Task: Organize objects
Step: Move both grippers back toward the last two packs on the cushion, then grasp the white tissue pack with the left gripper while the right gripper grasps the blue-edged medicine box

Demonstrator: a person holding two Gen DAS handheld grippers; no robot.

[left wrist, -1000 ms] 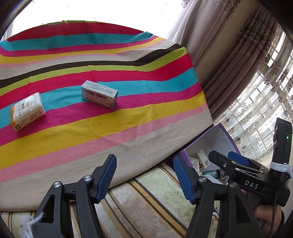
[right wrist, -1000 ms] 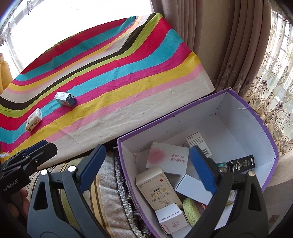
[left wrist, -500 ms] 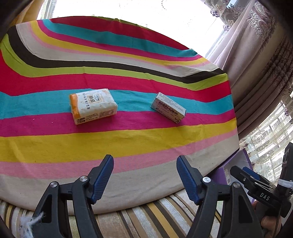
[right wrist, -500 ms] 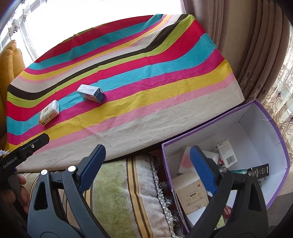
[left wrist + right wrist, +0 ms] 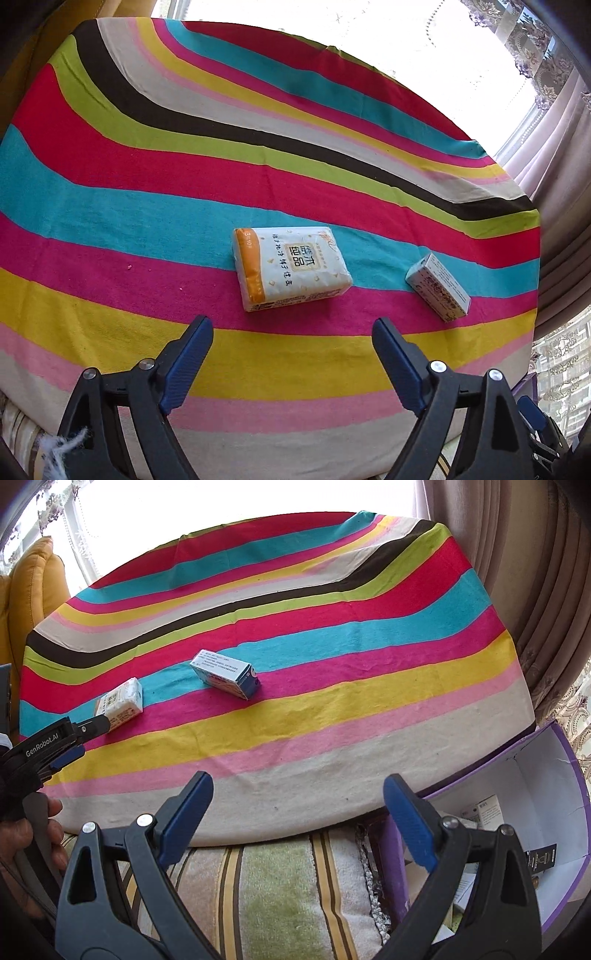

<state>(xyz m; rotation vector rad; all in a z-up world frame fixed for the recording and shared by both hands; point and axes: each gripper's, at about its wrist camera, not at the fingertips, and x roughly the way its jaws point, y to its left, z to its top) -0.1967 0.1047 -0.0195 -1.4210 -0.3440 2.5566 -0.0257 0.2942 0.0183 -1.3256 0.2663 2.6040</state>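
Note:
A white tissue pack with an orange end (image 5: 291,267) lies on the striped tablecloth (image 5: 147,221), just beyond my left gripper (image 5: 291,338). That gripper's jaws are opening and nothing is between them. A small white and blue carton (image 5: 437,286) lies to the pack's right. In the right wrist view the carton (image 5: 225,674) sits mid-table with the tissue pack (image 5: 120,703) to its left. My right gripper (image 5: 297,792) hangs open and empty over the table's near edge. The purple box (image 5: 554,812) at lower right holds several small cartons.
A striped towel (image 5: 277,886) covers the surface below the table edge. Curtains (image 5: 535,572) hang at the right. A yellow cushion (image 5: 33,579) stands at the far left. A hand (image 5: 26,834) holds the left gripper's handle.
Both grippers swung left from the purple box toward the table. The tissue pack now sits centred ahead of the left gripper, whose jaws have spread wider. The box slid to the right edge.

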